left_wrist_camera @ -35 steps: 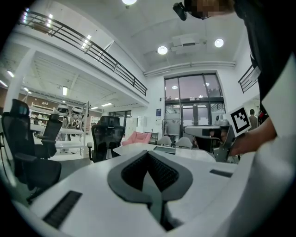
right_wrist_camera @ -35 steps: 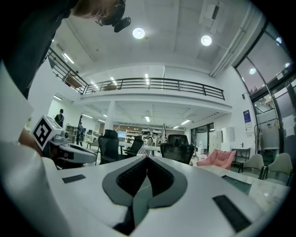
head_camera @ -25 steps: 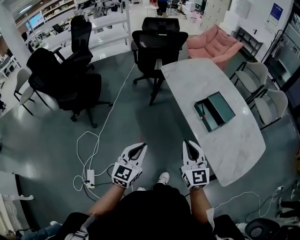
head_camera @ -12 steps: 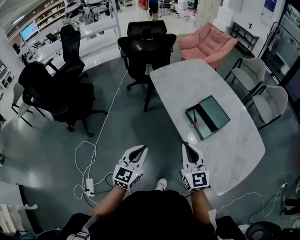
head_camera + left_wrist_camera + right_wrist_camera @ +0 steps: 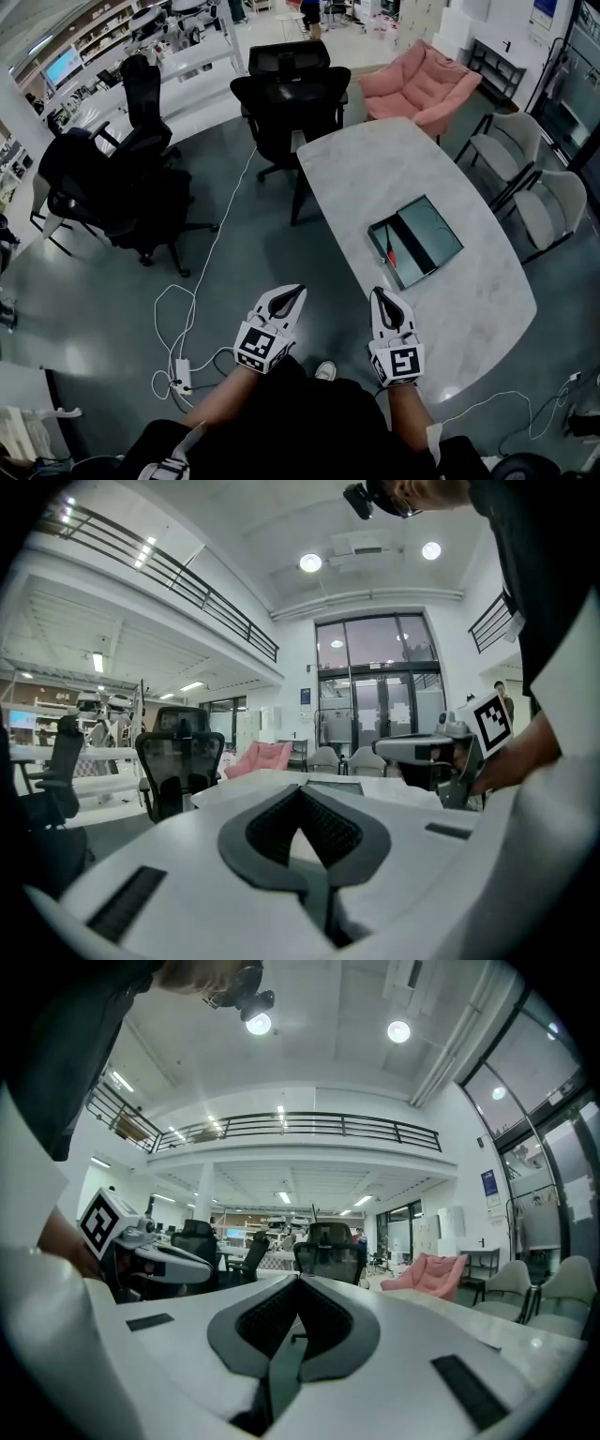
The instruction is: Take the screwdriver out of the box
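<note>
Screwdriver [image 5: 391, 251], some red showing, lying in open box [image 5: 431, 232] on white desk [image 5: 384, 169], near one o'clock from right gripper [image 5: 379, 293], two o'clock from left gripper [image 5: 298, 292], well apart from both; fingers of each closed together, holding nothing.

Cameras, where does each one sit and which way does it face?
Head view: on the head, steeply down at table, box; left gripper, right gripper, forearms show.
Left gripper view: on it, along shut jaws toward table; right gripper at right.
Right gripper view: along shut jaws toward black chair; left gripper at left.
All share the pink chair.
</note>
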`<state>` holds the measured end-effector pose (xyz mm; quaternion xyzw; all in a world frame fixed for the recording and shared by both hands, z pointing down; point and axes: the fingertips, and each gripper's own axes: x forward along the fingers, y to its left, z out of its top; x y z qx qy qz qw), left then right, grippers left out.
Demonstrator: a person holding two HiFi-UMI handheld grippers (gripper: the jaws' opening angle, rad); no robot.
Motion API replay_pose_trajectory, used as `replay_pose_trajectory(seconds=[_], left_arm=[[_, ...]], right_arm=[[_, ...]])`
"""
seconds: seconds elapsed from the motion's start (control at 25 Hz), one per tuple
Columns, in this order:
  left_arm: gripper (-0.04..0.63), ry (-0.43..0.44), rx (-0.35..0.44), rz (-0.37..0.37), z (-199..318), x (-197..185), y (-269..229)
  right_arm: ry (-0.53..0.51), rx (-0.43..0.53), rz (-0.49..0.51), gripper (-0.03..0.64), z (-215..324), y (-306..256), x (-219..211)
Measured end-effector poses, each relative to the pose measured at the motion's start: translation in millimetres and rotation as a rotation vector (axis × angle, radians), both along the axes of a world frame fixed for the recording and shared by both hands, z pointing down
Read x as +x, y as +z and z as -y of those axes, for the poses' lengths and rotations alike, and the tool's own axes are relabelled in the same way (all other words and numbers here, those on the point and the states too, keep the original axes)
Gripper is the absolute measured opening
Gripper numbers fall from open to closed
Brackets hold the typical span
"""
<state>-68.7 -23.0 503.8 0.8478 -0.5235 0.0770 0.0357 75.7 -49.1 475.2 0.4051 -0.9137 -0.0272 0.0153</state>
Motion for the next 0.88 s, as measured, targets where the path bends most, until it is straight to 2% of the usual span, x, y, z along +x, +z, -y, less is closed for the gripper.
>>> replay_pose_trajectory(seconds=[0.32,0.52,0.68,0.88], left_arm=[[0.006,0.026,-0.003,-0.014,34,12,7],[0.006,0.071,-0.006,-0.022,63,19,11],[0.006,0.107,0.004,-0.019,97,18,8],[0.006,0.179,0.0,-0.01,138,24,14]], right_arm=[[0.027,0.003,-0.004,0.023,29,4,14],[0.069,-0.026,-0.004,0.023,53,13,19],[0.078,0.022,-0.076,0.023,76,12,9],[0.103,0.014,-0.086,0.023,111,15,3]])
